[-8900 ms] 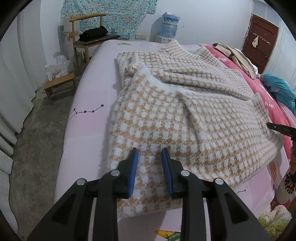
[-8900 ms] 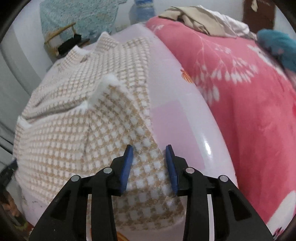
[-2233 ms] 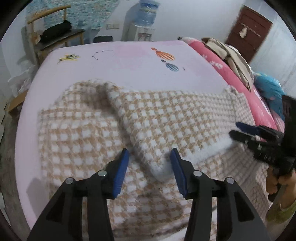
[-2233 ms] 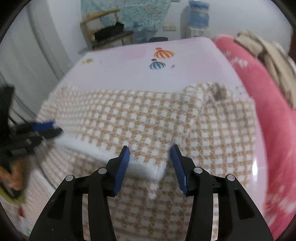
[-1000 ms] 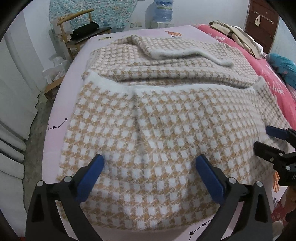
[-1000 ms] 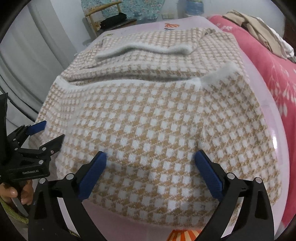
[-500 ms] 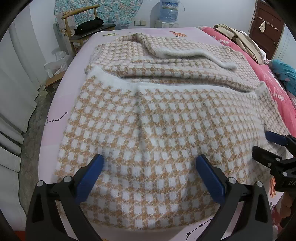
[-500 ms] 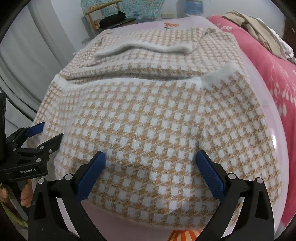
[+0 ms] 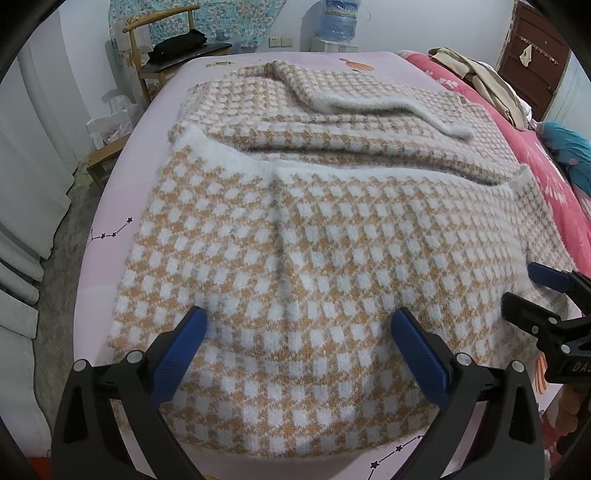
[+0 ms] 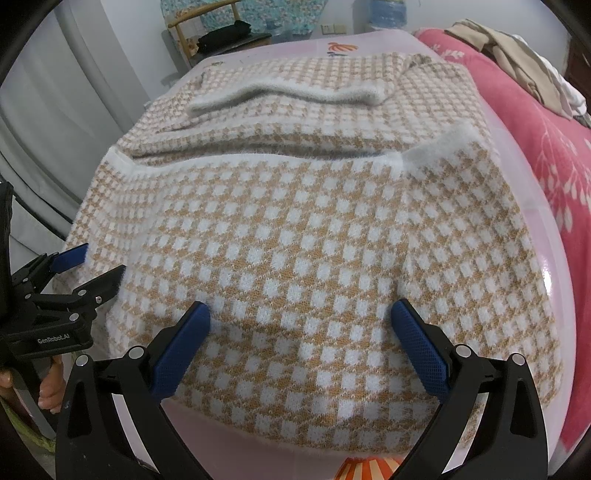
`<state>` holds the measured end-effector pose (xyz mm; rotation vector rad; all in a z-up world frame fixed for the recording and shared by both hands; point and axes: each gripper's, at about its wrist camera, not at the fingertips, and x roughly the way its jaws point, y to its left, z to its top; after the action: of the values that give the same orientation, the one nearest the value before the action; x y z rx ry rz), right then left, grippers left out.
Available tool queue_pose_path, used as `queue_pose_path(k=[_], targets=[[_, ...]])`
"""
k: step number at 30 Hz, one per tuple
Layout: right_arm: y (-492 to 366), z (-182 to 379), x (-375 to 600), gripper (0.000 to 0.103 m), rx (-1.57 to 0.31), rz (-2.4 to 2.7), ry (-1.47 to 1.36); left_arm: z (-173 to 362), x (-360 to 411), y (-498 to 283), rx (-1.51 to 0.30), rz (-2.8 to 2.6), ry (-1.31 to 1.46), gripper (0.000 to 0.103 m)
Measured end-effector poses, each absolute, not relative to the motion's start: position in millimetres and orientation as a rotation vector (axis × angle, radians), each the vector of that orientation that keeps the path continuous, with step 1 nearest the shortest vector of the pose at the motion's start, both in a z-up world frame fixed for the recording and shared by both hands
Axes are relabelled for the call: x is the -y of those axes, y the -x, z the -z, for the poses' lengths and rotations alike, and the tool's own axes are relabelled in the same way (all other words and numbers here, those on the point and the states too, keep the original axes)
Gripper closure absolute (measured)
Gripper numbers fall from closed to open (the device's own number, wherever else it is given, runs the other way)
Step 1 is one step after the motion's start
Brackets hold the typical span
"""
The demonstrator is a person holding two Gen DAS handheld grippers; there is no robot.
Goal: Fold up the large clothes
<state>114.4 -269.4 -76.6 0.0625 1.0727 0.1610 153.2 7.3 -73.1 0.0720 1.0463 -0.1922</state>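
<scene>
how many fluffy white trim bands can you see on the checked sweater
2. One white band lies across the far part of the sweater, near the water jug end. The other white edge runs across the middle, atop the folded-over near half. More may be hidden underneath.

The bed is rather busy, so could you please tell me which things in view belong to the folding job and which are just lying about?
Part of the job:
- checked sweater, partly folded on the pink sheet
- left claw, open
- right claw, open

Just lying about:
- beige clothes on the red blanket
- wooden chair holding a black item
- water bottle
- teal item
</scene>
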Motion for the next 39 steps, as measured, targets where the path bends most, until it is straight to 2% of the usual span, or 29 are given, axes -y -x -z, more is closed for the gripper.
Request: queue_pose_path(k=[39], targets=[[-116.6,77.2,272.9,0.008,-1.078,-0.164,-0.056,73.9,-7.4,-152.0,-1.037,0.197,-0.073,0.004]])
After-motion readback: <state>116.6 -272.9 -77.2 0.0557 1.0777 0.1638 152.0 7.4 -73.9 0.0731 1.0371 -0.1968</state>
